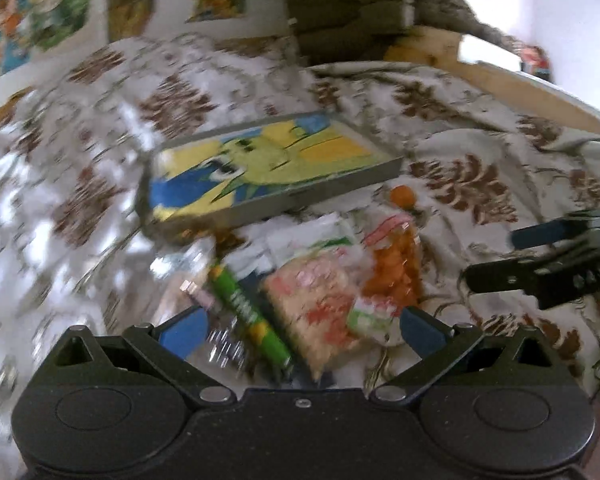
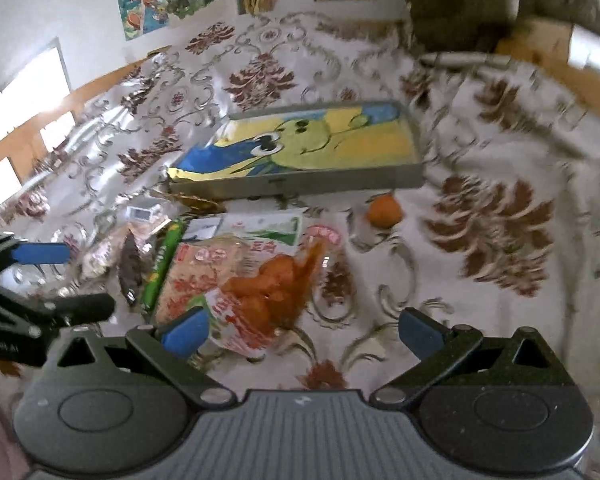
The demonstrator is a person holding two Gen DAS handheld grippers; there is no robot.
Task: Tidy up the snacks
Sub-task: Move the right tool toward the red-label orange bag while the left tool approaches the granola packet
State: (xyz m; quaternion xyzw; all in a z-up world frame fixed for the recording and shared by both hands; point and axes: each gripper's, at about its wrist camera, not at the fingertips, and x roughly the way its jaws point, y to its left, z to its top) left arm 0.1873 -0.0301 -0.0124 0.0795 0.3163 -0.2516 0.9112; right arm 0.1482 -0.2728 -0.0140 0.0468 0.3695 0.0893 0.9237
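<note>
Several soft, crinkly snack packets lie heaped just ahead of the left gripper and right gripper, both spread wide and empty. They look light and slippery; pinching a sealed edge seems safest. The tray waits beyond.

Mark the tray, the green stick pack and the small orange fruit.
tray (image 2: 300,185), right wrist view, front wall.
green stick pack (image 2: 162,264), right wrist view, mid-length.
small orange fruit (image 2: 385,210), right wrist view, centre.

Both black gripper bodies carry blue fingertip pads and silver pivot screws.
</note>
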